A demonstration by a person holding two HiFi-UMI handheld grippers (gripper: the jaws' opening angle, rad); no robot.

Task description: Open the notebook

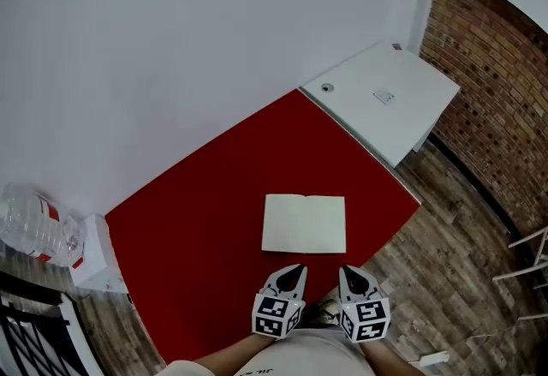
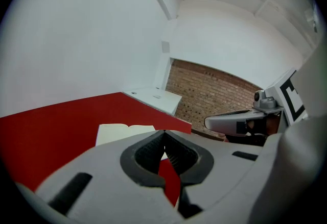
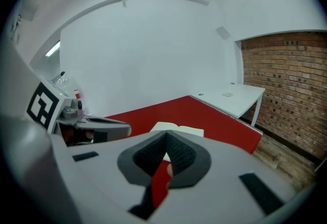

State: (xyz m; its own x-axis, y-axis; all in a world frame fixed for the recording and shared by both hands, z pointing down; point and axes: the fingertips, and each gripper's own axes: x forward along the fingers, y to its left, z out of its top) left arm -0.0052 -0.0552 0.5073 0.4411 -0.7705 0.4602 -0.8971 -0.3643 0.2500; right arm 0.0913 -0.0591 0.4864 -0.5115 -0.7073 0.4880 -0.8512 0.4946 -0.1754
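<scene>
Left gripper [image 1: 295, 270] hangs clenched and empty at the near edge of the red table [image 1: 188, 220]. Just beyond both tips the notebook [image 1: 305, 223] lies already open, pages flat. Right gripper [image 1: 348, 271] is likewise pinched shut on nothing. Any further prod would likely slide the book or crease a page, since nothing pins it
</scene>
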